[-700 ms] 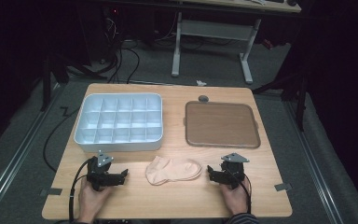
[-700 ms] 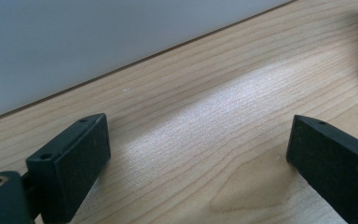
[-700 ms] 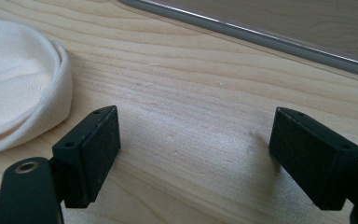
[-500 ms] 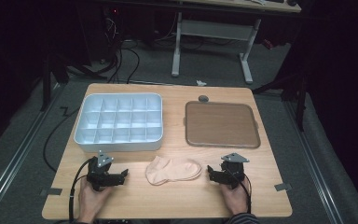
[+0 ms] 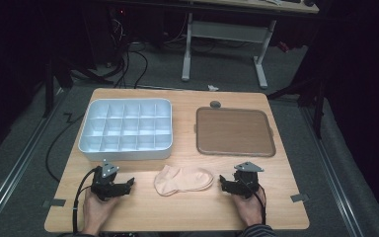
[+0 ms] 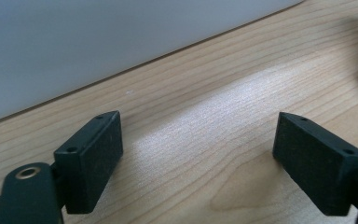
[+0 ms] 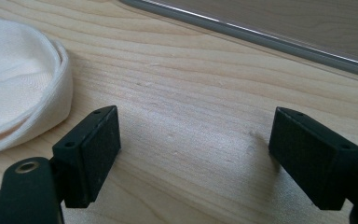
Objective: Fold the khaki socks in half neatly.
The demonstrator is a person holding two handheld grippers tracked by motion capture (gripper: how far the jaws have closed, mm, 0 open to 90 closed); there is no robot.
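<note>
Pale sock [image 5: 183,179] lying flat near the front edge of the wooden table [image 5: 187,217], midway between the two grippers and touched by neither. Left gripper [image 5: 128,183] resting low on the wood, well apart from the sock's toe end, jaws spread wide with bare table between them; left hand [image 5: 96,208] partly cut off by the bottom edge of the high view. Right gripper [image 5: 223,181] just beside the sock's cuff, jaws likewise wide and empty; right hand [image 5: 249,210] also cropped at the bottom, with a striped sleeve barely showing. In the left gripper view, a sliver of the sock cut off at the right edge, and the blurred grey wall of the white compartment tray [image 5: 124,153] across the top. In the right gripper view, the sock's folded cuff cropped at the left, and the rim of the brown tray [image 5: 235,150] out of focus along the top. Small dark round thing [image 5: 215,104] behind the brown tray, too small to make out.
</note>
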